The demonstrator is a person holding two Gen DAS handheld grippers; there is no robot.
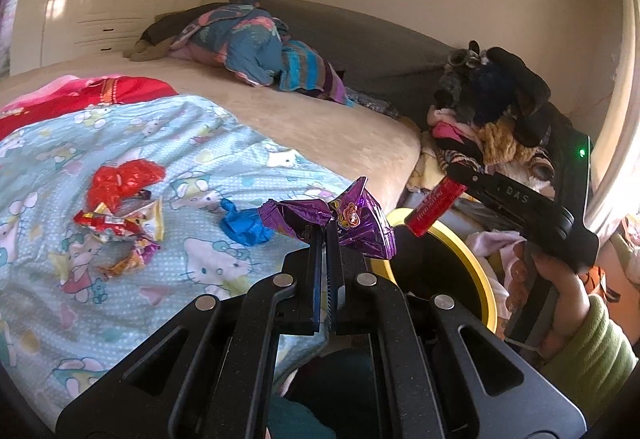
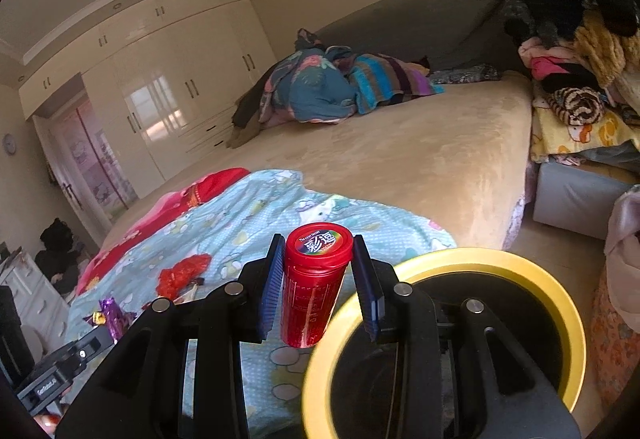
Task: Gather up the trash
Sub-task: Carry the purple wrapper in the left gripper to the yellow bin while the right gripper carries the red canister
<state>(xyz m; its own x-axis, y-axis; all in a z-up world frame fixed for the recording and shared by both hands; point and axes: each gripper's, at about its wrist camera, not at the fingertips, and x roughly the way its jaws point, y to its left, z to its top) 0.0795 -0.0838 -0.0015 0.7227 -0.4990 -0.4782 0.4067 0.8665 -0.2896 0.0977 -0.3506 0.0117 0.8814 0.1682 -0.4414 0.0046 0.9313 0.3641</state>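
My left gripper is shut on a crumpled purple foil wrapper, held above the bed's edge just left of the yellow-rimmed bin. My right gripper is shut on a red plastic canister with a round label on its lid, held upright beside the bin. In the left wrist view the same canister hangs over the bin's rim, with a hand in a green sleeve on the right tool. On the cartoon-print quilt lie a red wrapper, a blue wrapper and several snack wrappers.
The bed carries a bundle of folded blankets near the grey headboard. A pile of clothes and plush toys stands to the right of the bed, behind the bin. White wardrobes line the far wall.
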